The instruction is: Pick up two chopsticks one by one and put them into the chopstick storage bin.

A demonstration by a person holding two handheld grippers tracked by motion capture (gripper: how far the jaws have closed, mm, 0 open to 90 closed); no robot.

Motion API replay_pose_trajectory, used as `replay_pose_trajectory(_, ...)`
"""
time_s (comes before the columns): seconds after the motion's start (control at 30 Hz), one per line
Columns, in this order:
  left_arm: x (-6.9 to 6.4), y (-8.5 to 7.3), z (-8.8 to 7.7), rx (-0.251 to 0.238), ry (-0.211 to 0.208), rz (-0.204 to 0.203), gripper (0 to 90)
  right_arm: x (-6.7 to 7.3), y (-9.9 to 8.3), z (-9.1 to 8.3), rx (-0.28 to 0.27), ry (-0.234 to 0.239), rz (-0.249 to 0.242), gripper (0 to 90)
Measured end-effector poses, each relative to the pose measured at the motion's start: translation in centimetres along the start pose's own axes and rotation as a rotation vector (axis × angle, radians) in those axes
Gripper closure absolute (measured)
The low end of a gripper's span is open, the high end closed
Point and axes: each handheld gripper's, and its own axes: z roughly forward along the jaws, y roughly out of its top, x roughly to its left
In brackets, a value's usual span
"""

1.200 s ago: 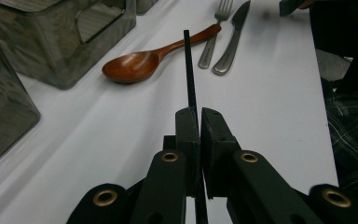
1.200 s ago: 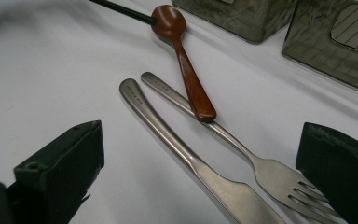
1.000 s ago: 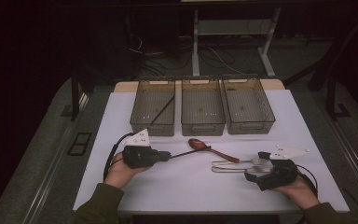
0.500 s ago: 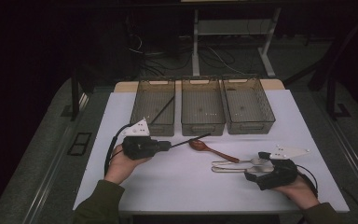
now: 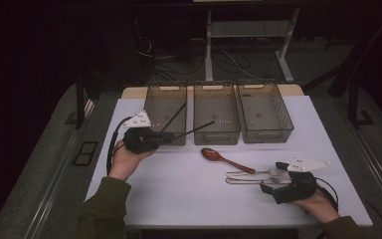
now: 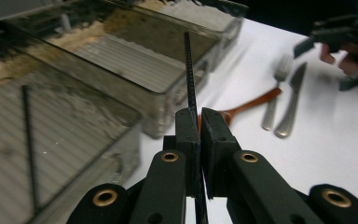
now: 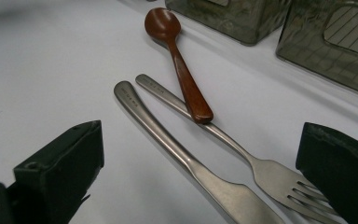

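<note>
Left gripper view: left hand-held gripper (image 6: pixel 199 122) clamped shut on a black chopstick (image 6: pixel 188 70), tip over the left bin (image 5: pixel 165 109) holding its twin (image 5: pixel 173 117). Advised: lower it lengthwise before release. Right hand-held gripper (image 7: pixel 200 172) wide open.

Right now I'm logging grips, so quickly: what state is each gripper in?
Left gripper: shut on the black chopstick.
Right gripper: open, holding nothing, jaws either side of the knife and fork.
</note>
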Motion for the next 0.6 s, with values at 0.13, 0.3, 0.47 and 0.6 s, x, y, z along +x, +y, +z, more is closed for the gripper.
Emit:
replay_pose_trajectory(0.13,0.9,0.6,-0.2,0.001,0.049,0.001,85.5,-0.1,0.0,0.0,-0.003,0.004,0.005,0.4)
replay_pose_trajectory(0.3,1.9,1.1,-0.1,-0.017,0.086,-0.011,85.5,0.0,0.0,0.0,0.0,0.005,0.008,0.4)
replay_pose_trajectory(0.47,2.8,1.6,0.0,-0.021,0.126,-0.031,85.5,-0.1,0.0,0.0,-0.004,0.003,0.008,0.4)
replay_pose_trajectory(0.6,3.7,1.8,0.1,-0.014,0.17,-0.04,85.5,-0.1,0.0,0.0,-0.004,0.002,0.008,0.4)
